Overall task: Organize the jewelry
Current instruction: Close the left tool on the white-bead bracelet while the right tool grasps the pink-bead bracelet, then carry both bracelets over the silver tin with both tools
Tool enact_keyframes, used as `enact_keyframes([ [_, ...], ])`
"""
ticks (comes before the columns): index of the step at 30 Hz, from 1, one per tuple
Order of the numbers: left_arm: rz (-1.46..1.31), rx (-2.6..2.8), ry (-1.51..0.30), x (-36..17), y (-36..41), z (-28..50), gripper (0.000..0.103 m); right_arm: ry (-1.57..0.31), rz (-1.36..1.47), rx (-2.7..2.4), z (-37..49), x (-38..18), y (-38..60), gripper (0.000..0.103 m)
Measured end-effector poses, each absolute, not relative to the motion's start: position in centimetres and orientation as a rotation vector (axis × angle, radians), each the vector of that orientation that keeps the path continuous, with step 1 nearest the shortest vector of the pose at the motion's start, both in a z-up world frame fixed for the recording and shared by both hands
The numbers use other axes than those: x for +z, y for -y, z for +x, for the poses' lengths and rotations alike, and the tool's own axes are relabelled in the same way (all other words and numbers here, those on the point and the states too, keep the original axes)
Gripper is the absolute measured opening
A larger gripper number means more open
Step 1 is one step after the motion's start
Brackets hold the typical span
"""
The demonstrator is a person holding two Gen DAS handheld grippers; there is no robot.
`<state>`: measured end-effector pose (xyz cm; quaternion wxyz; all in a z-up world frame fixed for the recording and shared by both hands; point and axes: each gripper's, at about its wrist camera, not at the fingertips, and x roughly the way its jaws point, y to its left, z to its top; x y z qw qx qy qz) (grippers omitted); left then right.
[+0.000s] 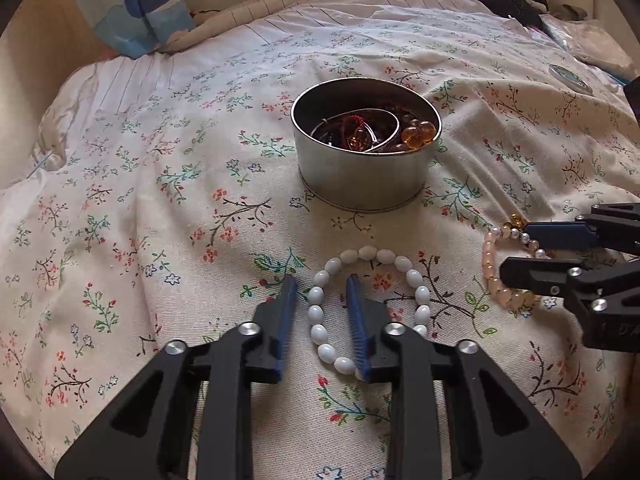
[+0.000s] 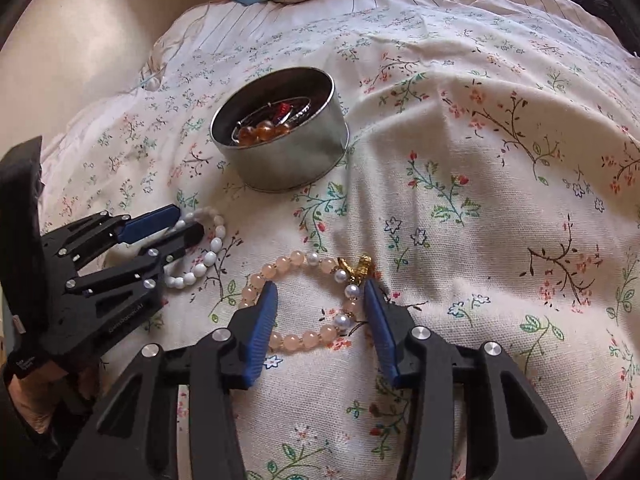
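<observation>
Straddling the white bead bracelet, the left gripper sits low over the floral bedspread, jaws released: one blue finger is outside the loop's left side, the other inside the ring, nothing pinched yet. Right gripper is also spread, set over the peach bead bracelet lying flat just right of the white one; one finger lies inside the loop against its left beads, the other just outside the pearl-and-gold-charm side. Not gripping. Round metal tin stands upright on the bedspread beyond both bracelets, lid off, already holding amber beads, a dark tangle of jewelry and a silver bangle. Both bracelets are near the tin, not touching it.
</observation>
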<state>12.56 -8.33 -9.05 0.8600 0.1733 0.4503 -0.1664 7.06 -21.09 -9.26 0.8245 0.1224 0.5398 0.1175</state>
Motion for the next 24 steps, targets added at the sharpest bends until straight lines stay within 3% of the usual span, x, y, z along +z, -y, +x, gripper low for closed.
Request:
enact_keyframes([
  [1, 0.363, -0.372, -0.957, -9.2, 8.5, 12.4, 0.007, -1.143, 0.210, 0.244, 7.0, -9.0, 20.5, 0.039],
  [3, 0.374, -0.399, -0.956, -9.2, 8.8, 11.9, 0.007, -1.135, 0.160, 0.267, 6.7, -8.7, 19.5, 0.016],
  [5, 0.342, -0.431, -0.970, -9.1, 8.7, 11.6, 0.007, -1.131, 0.176, 0.285, 6.6, -8.5, 19.6, 0.010],
  [16, 0.029, -0.514, -0.937, -6.2, 5.5, 10.7, 0.007, -0.963, 0.572, 0.386, 5.1, -6.1, 24.4, 0.009],
  [24, -0.001, -0.502, -0.850, -4.5, 5.3, 10.0, 0.007, -0.836, 0.747, 0.490, 4.4, -4.7, 26.1, 0.009],
])
